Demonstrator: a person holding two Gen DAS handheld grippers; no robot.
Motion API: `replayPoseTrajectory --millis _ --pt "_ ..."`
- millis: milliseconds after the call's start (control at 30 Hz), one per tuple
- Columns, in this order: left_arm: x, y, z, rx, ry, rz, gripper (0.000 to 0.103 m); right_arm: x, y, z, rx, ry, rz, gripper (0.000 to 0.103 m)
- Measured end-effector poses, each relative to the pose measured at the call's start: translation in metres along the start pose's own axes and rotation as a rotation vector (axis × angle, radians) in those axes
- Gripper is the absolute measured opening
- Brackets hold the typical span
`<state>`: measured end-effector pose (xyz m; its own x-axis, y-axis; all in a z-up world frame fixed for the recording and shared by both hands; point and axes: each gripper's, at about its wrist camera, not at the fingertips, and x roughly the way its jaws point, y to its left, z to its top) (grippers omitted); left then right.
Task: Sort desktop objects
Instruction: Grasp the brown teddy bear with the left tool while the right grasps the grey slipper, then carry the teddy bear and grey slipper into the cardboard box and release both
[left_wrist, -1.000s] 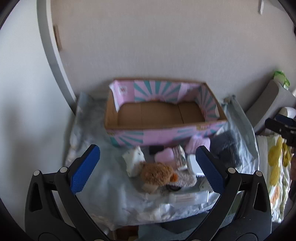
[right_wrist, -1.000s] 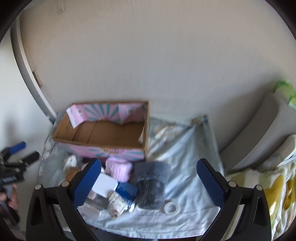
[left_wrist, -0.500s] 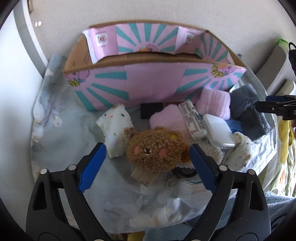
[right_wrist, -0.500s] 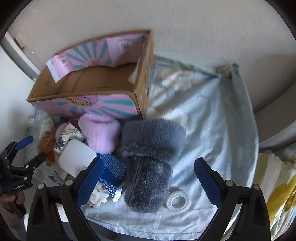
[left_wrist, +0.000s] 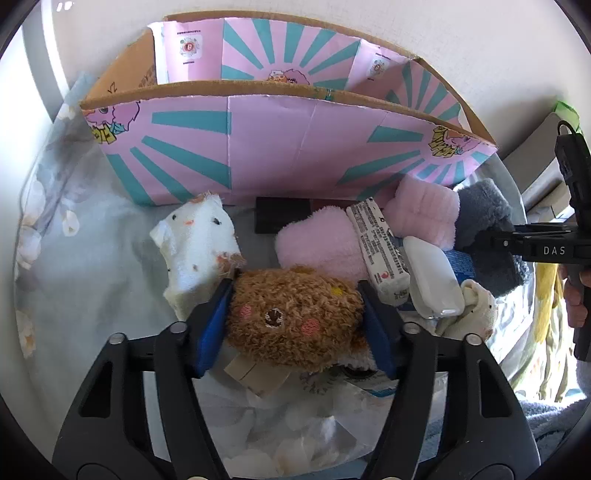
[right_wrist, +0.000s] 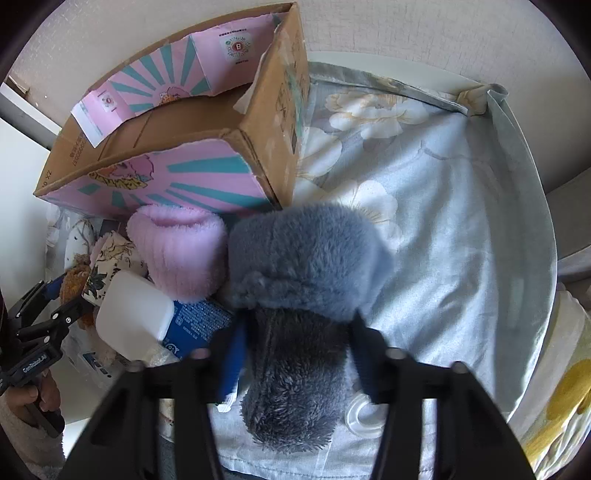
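My left gripper (left_wrist: 295, 314) is shut on a brown plush toy (left_wrist: 295, 317) that lies on the blue flowered cloth. My right gripper (right_wrist: 295, 343) is shut on a grey fluffy slipper (right_wrist: 295, 280), with a finger on each side of it. A pink and teal cardboard box (left_wrist: 288, 147) stands open behind the pile; it also shows in the right wrist view (right_wrist: 177, 122). A pink fluffy slipper (right_wrist: 181, 251) lies against the grey one. The left gripper shows at the left edge of the right wrist view (right_wrist: 55, 295).
Around the plush lie a white spotted soft toy (left_wrist: 199, 247), a pink cloth (left_wrist: 317, 243), a white printed tube (left_wrist: 380, 251), a white case (left_wrist: 432, 280) and a black flat object (left_wrist: 280, 218). A blue packet (right_wrist: 199, 325) and a clear tape roll (right_wrist: 364, 417) lie near the grey slipper.
Both grippers have come down and forward and closed: the left on the brown plush, the right on the grey slipper. Both were open half a second ago.
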<state>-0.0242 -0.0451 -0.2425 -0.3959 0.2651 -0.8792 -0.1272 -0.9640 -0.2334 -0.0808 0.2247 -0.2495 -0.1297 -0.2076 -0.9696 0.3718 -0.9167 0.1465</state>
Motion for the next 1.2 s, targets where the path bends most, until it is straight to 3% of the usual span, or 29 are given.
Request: replayPoseTrajectory --millis 167,433,833,1200 --pt "0.001 0.001 0.002 0.001 0.001 0.011 0.053 -0.001 -0.007 0.000 0.037 0.000 0.001 0.026" --pt "-0.009 -0.001 0.003 -0.002 -0.001 0.028 0.048 -0.018 -0.004 -0.005 0.049 -0.035 -0.019 0.023" --pt "-0.072 0.002 0.012 0.010 -0.049 0.041 0.048 -0.064 -0.010 -0.013 0.114 -0.153 -0.004 0.023" --pt "-0.123 -0.004 0.046 0.031 -0.150 0.075 0.048 -0.109 -0.008 -0.010 0.097 -0.243 0.007 0.023"
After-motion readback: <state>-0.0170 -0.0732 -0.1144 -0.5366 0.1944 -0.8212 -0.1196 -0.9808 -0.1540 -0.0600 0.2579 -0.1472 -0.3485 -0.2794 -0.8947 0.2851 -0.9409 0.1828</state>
